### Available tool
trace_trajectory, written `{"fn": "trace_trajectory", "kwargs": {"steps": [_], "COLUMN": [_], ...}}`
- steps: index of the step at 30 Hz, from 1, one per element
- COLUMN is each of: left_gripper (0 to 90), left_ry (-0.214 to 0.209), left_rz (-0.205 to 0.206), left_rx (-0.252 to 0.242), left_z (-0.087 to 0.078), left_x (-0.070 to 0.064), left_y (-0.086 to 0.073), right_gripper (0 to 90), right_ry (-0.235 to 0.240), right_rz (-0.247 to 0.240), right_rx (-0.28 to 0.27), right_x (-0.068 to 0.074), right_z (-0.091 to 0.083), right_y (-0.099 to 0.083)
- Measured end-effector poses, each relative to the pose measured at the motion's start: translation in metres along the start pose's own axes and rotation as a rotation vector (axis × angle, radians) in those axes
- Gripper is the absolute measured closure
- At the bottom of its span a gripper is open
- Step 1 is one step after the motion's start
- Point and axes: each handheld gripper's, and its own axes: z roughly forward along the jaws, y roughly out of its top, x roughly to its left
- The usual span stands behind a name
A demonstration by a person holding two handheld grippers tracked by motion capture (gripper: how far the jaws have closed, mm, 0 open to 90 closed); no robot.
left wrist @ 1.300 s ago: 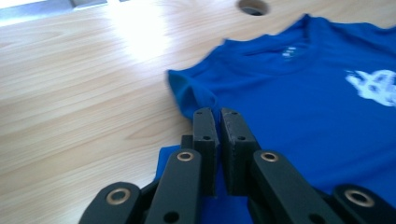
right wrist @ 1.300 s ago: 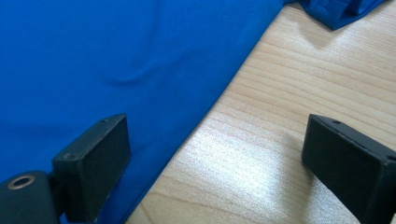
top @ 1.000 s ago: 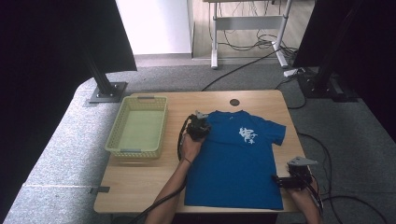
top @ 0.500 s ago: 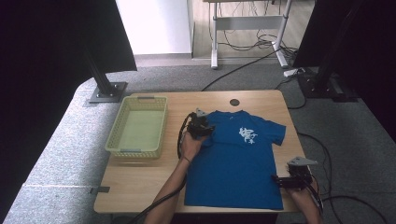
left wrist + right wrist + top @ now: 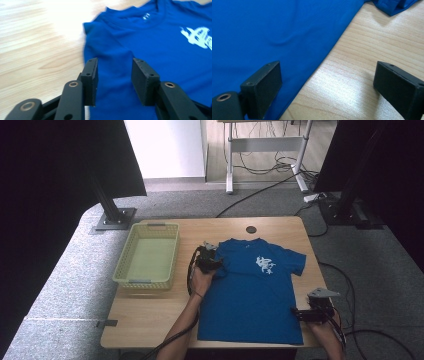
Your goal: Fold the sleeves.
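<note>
Jaws spread on both, left gripper (image 5: 113,82) over smooth blue T-shirt (image 5: 155,50), right gripper (image 5: 332,87) straddling its hem.

T-shirt (image 5: 252,292) flat on the counter (image 5: 150,307), left gripper (image 5: 209,261) over its sleeve, basket (image 5: 148,255) just left of that gripper, right gripper (image 5: 305,314) at the shirt's hem corner, well apart from the left gripper

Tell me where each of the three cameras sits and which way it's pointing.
High view: above the person's side, looking forward and down on the table; forearms, left hand-held gripper and right hand-held gripper show.
Left gripper view: rides the left hand-held gripper, jaws open over the blue T-shirt sleeve.
Right gripper view: rides the right hand-held gripper, jaws wide open astride the shirt's side edge.
All share the T-shirt.
</note>
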Motion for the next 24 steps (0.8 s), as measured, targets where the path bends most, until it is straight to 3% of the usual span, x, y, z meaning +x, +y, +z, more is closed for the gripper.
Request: {"fn": "trace_trajectory", "kwargs": {"steps": [2, 6, 10, 15, 18, 24], "left_gripper": [55.5, 52.2, 50.9, 49.5, 48.5, 41.9], "left_ry": [0.007, 0.022, 0.007, -0.05, -0.074, -0.074], "left_rz": [-0.007, 0.029, 0.071, 0.123, 0.121, 0.085], "left_rx": [0.022, 0.09, 0.088, 0.078, 0.072, 0.066], "left_z": [0.0, 0.007, 0.011, 0.013, 0.014, 0.006], "left_x": [0.004, 0.0, -0.014, -0.034, -0.038, -0.025], "left_y": [0.0, -0.005, -0.007, -0.002, -0.001, 0.0], "right_gripper": [8.0, 8.1, 8.1, 8.1, 8.1, 8.1], "right_ry": [0.0, 0.0, 0.0, 0.0, 0.0, 0.0], "right_rz": [0.0, 0.0, 0.0, 0.0, 0.0, 0.0], "right_rx": [0.0, 0.0, 0.0, 0.0, 0.0, 0.0], "right_x": [0.0, 0.0, 0.0, 0.0, 0.0, 0.0], "right_z": [0.0, 0.0, 0.0, 0.0, 0.0, 0.0], "right_y": [0.0, 0.0, 0.0, 0.0, 0.0, 0.0]}}
